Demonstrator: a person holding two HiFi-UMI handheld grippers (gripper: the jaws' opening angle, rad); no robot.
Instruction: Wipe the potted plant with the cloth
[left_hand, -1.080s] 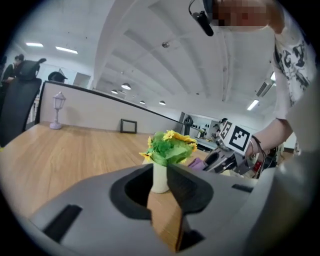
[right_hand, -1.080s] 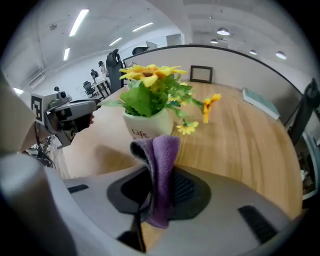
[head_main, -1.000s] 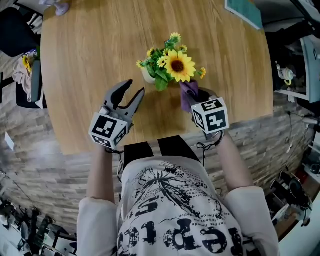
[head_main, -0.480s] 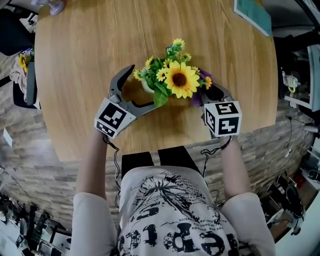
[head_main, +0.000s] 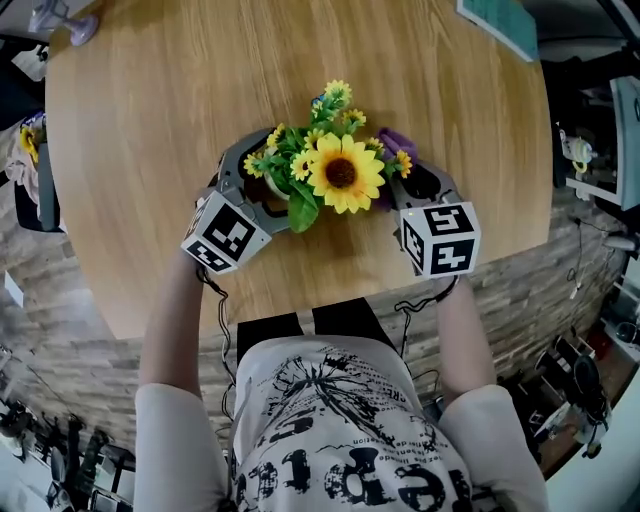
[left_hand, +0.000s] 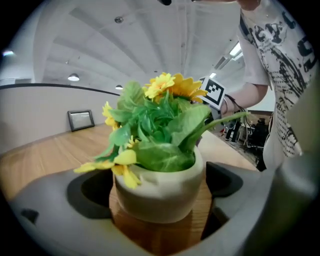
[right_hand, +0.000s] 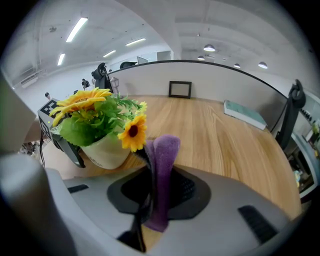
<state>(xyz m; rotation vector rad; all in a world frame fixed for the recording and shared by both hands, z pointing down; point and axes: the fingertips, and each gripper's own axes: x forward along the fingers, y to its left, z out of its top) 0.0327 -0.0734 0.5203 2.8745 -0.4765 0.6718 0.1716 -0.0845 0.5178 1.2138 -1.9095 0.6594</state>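
The potted plant (head_main: 340, 172), a sunflower with small yellow blooms in a cream pot (left_hand: 160, 192), stands on the round wooden table (head_main: 200, 80). My left gripper (head_main: 262, 182) straddles the pot from the left. Its jaws are opening, and the pot sits between them with a gap showing on each side. My right gripper (head_main: 398, 178) is at the plant's right side, shut on a folded purple cloth (right_hand: 162, 170). The cloth (head_main: 398, 140) sticks up from the jaws beside a small sunflower (right_hand: 132, 131), close to the leaves. Foliage hides the left gripper's lower jaw in the head view.
A teal book (head_main: 495, 22) lies at the table's far right edge. A small picture frame (right_hand: 180, 89) stands at the far rim. A purple object (head_main: 55, 18) sits at the far left corner. The near table edge (head_main: 330, 300) runs just before the person's body.
My left gripper moved in from the lower left and opened wide around the pot. My right gripper carried the cloth from below the plant up to its right side.
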